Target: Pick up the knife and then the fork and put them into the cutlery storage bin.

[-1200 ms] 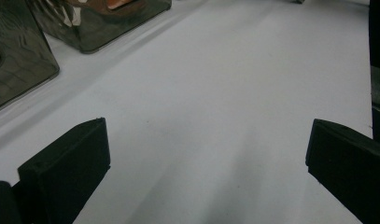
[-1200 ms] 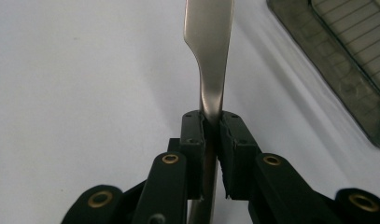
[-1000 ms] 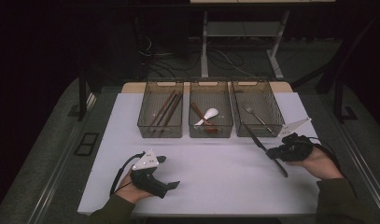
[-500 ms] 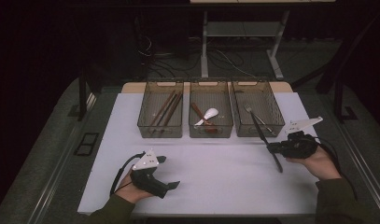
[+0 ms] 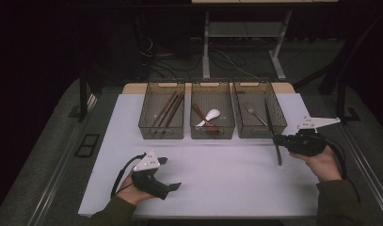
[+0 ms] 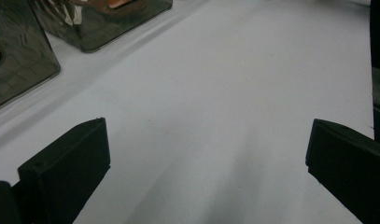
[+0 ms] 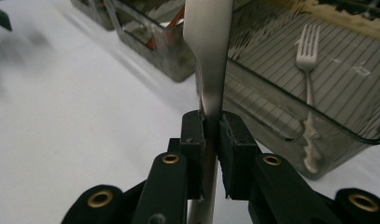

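My right gripper (image 5: 277, 140) is shut on a long metal utensil (image 5: 269, 120), gripping it partway along its thin handle. In the right gripper view the pads (image 7: 195, 130) pinch the flat silver utensil (image 7: 208, 46), whose wider end reaches up over the near rim of the right bin (image 7: 327, 93). A fork (image 7: 308, 56) lies in that bin. My left gripper (image 5: 170, 173) rests at the table's front left, open, with nothing between its fingers (image 6: 85, 144).
Three clear bins stand in a row at the back of the white table (image 5: 217, 174). The left bin (image 5: 161, 133) holds chopsticks (image 5: 168, 109), the middle bin (image 5: 212, 133) a white spoon (image 5: 210, 115), and the right bin (image 5: 259, 133) the fork (image 5: 255, 114).
The right hand has turned a little, and the held utensil has swung to stand straighter, with its far end now over the right bin's near rim. The left gripper has stayed still.
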Motion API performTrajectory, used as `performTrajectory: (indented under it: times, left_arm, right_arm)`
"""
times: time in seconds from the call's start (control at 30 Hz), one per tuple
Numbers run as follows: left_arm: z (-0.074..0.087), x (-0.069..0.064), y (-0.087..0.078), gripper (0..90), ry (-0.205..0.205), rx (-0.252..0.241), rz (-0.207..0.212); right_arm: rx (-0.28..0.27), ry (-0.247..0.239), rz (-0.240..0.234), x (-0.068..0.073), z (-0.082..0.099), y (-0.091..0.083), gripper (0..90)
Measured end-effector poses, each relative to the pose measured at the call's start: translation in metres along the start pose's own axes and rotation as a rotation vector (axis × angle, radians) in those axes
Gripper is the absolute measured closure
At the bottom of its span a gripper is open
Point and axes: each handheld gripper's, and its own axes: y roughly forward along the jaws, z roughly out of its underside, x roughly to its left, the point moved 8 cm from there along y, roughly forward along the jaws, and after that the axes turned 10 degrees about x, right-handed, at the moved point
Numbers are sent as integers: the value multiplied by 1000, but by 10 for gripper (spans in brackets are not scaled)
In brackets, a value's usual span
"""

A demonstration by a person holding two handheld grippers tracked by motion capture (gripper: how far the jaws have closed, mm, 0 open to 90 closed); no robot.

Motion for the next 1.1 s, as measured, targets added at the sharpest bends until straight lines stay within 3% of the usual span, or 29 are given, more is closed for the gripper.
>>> performTrajectory:
  times: [0.47, 0.63, 1.1]
  left_arm:
    - [0, -1, 1, 0, 3, 2, -1]
    - [0, 0, 2, 0, -1, 3, -1]
    - [0, -1, 2, 0, -7, -4, 3]
  right_arm:
    - [-73, 20, 70, -13, -20, -11, 805]
    - [-60, 3, 99, -17, -34, -15, 805]
    - [-88, 53, 181, -47, -98, -15, 805]
